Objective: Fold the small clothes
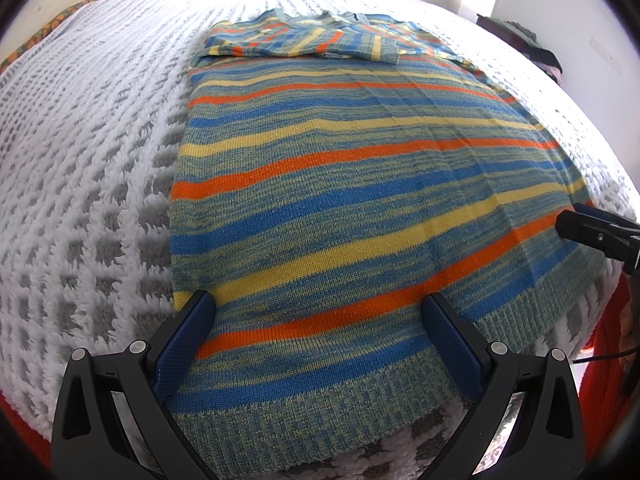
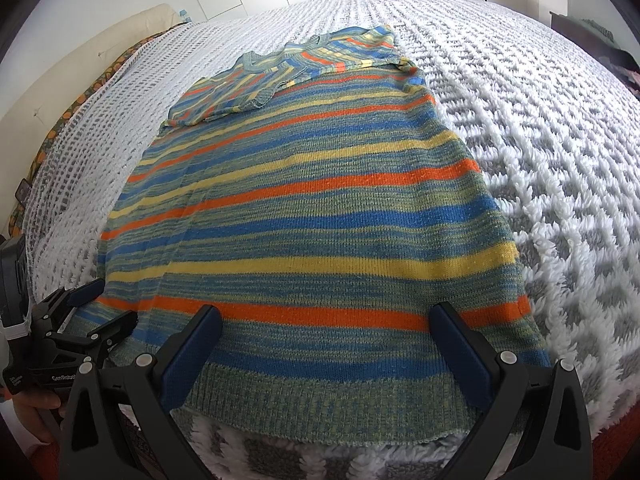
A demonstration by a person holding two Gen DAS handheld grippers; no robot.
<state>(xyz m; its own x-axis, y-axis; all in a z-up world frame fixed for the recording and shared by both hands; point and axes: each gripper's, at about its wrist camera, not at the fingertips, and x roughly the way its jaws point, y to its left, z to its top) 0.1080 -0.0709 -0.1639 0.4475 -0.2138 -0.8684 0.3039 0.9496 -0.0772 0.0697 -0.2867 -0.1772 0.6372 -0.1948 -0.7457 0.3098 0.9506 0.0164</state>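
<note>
both tongs gape wide, nothing between their blue pads. we see our left gripper (image 1: 320, 316) poised over the near hem of the striped sweater (image 1: 340, 184), one finger at 7 o'clock in its view, the other at 5 o'clock, each tip over the knit; we cannot tell whether they touch it. our right gripper (image 2: 326, 320) sits the same way above the hem in its own view, fingers spread to either side of the ribbed band

sweater (image 2: 304, 208) lies flat on the white and grey shag blanket (image 1: 88, 168), hem toward us, neckline away at 12 o'clock. stripes of orange, blue and yellow on a green-blue ground. both sleeves are folded in across the chest at the far end

from the left wrist view the right gripper's tip (image 1: 600, 236) shows at 3 o'clock, at the sweater's side edge. from the right wrist view the left gripper (image 2: 92, 316) shows at 8 o'clock, at the hem's corner, jaws apart

blanket (image 2: 540, 128) runs out on all sides. a cream headboard (image 2: 80, 64) stands at 10 o'clock in the right view
</note>
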